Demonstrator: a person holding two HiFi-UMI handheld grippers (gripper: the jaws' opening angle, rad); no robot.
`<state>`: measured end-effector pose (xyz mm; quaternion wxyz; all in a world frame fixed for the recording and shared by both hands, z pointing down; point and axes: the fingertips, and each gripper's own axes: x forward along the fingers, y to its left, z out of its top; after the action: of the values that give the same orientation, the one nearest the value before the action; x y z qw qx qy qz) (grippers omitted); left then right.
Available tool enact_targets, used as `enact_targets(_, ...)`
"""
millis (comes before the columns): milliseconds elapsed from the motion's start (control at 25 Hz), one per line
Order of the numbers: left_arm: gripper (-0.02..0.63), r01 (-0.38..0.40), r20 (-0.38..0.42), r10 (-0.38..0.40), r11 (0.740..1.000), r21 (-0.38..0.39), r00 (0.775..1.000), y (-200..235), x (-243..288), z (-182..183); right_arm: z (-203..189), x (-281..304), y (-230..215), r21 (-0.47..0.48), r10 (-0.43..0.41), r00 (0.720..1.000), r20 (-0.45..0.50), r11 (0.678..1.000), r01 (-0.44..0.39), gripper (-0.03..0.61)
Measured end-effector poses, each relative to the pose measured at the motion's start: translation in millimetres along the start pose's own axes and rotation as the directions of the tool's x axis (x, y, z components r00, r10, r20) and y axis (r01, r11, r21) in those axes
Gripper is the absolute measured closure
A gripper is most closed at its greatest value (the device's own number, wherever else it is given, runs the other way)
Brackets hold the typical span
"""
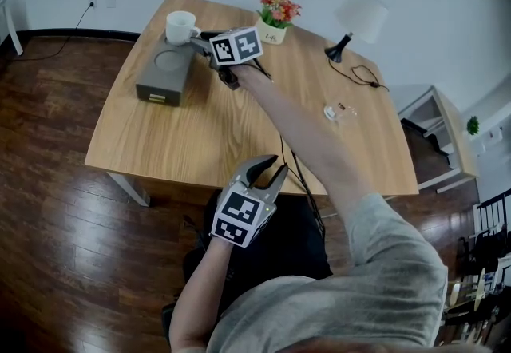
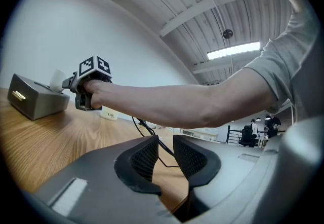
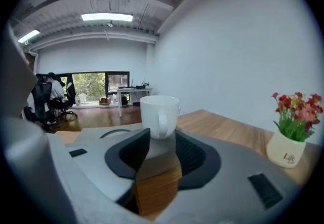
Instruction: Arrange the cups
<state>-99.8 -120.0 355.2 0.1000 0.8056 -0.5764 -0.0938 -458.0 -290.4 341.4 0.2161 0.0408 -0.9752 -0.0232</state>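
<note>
A white cup point(image 1: 180, 26) stands upright on the back end of a grey drawer box point(image 1: 162, 80), at the table's far left. My right gripper point(image 1: 201, 41) reaches to it from the right, open. In the right gripper view the cup point(image 3: 159, 115) sits just past the right gripper point(image 3: 161, 148) with its handle facing me, and the pads do not press on it. My left gripper point(image 1: 267, 170) hovers open at the table's near edge, and nothing is between its fingers point(image 2: 147, 159). From the left gripper view the box point(image 2: 35, 101) and my right gripper point(image 2: 67, 84) show at far left.
A round recess point(image 1: 169, 60) marks the box top in front of the cup. A small flower pot point(image 1: 275, 22) and a desk lamp point(image 1: 358, 20) with its cable stand at the table's back. A small clear object point(image 1: 335, 112) lies at right. A black chair point(image 1: 275, 251) is below me.
</note>
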Motion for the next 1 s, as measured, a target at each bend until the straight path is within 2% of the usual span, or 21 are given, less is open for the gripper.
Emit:
enact_targets(80, 0.528, 0.001, -0.002, -0.001, 1.000, -0.002, 1.000, 0, -1, -1, -8, -22, 7, 0.038, 0.030, 0.999, 0.022, 0.999, -0.031, 0.403)
enact_targets(200, 0.528, 0.002, -0.003, -0.002, 1.000, -0.002, 1.000, -1, -2, -2, -26, -82, 33, 0.076, 0.127, 0.987, 0.102, 0.988, -0.135, 0.403)
enact_targets(240, 0.528, 0.001, -0.003, -0.001, 1.000, 0.002, 1.000, -1, -3, -2, -36, -107, 42, 0.060, 0.157, 0.979, 0.128, 0.984, -0.166, 0.412)
enact_targets(280, 0.528, 0.000, -0.005, 0.000, 1.000, 0.007, 1.000, -1, -4, -2, -47, -134, 51, 0.033, 0.183, 0.972, 0.148, 0.981, -0.190, 0.456)
enact_targets(400, 0.528, -0.006, -0.002, 0.006, 1.000, 0.016, 1.000, 3, -6, -1, -92, -211, 61, -0.047, 0.201, 0.968, 0.147, 0.979, -0.197, 0.463)
enact_targets(560, 0.528, -0.022, -0.005, 0.022, 0.999, 0.035, 1.000, 7, -10, 0, -156, -292, 39, -0.087, 0.084, 0.994, 0.076, 0.993, -0.077, 0.462)
enact_targets(720, 0.528, -0.039, -0.032, 0.041, 0.997, 0.069, 0.999, 4, -8, -4, -214, -361, -9, -0.010, -0.096, 0.995, 0.022, 0.995, 0.096, 0.462)
enact_targets(800, 0.528, -0.039, -0.044, 0.043, 0.995, 0.092, 0.998, 3, -4, -6, -238, -387, -38, 0.043, -0.186, 0.983, -0.002, 0.982, 0.186, 0.462)
enact_targets(880, 0.528, -0.036, -0.054, 0.042, 0.993, 0.116, 0.998, 1, -2, -8, -254, -409, -66, 0.098, -0.270, 0.963, -0.008, 0.958, 0.269, 0.414)
enact_targets(1000, 0.528, -0.040, -0.064, 0.049, 0.990, 0.135, 0.997, 1, 0, -11, -262, -439, -106, 0.125, -0.403, 0.915, -0.014, 0.907, 0.402, 0.413)
